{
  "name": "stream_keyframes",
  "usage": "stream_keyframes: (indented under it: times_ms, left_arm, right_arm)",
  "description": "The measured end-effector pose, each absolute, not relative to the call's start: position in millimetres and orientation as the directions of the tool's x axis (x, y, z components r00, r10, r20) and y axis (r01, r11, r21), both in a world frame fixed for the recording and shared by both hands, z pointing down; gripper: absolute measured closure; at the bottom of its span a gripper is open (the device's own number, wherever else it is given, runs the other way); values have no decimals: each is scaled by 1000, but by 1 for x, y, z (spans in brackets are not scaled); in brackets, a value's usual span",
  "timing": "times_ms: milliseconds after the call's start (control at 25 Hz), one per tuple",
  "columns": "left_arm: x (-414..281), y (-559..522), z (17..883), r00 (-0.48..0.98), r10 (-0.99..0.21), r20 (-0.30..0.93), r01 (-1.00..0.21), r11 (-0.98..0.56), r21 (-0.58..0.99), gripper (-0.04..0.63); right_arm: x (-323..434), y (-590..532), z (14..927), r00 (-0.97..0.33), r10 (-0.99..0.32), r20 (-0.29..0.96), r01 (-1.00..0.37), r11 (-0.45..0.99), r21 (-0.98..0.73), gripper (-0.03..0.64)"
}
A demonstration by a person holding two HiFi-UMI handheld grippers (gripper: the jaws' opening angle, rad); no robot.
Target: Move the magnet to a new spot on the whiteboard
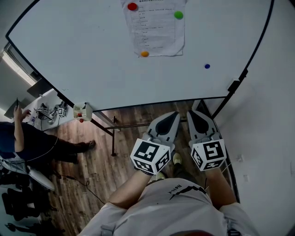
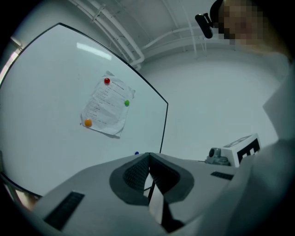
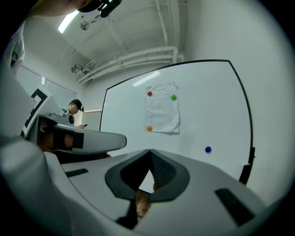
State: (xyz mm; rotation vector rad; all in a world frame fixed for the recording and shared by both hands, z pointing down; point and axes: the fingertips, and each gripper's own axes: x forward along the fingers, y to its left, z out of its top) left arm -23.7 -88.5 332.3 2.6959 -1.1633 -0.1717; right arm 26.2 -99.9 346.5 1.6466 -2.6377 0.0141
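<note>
The whiteboard [image 1: 92, 55] fills the top of the head view. A paper sheet [image 1: 156, 27] hangs on it under a red magnet [image 1: 132, 6], a green magnet [image 1: 178, 15] and an orange magnet [image 1: 144, 54]. A small blue magnet [image 1: 207, 66] sits alone on the bare board to the right, also seen as the blue magnet [image 3: 208, 149] and the blue magnet [image 2: 137, 152]. My left gripper [image 1: 175, 114] and right gripper [image 1: 192, 112] hang side by side below the board's lower edge, well short of it. Both are shut with nothing between the jaws: left gripper [image 2: 148, 156], right gripper [image 3: 150, 151].
A small holder [image 1: 82, 111] with markers is fixed at the board's lower left corner. The board's stand legs [image 1: 113, 136] rest on the wooden floor. A person in dark clothes [image 1: 27, 140] stands at a cluttered desk [image 1: 48, 110] on the left. A white wall [image 1: 272, 120] runs along the right.
</note>
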Motion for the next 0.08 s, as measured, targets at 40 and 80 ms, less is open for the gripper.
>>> stream_keyframes:
  times_ms: [40, 80]
  left_arm:
    - [-25, -89, 333, 683, -730, -27, -707, -669, 229, 584]
    - [-26, -90, 333, 682, -731, -27, -707, -669, 230, 584]
  right_arm:
    - [25, -100, 347, -440, -897, 34, -898, 441, 10, 603]
    - [23, -101, 348, -441, -897, 37, -897, 442, 10, 603]
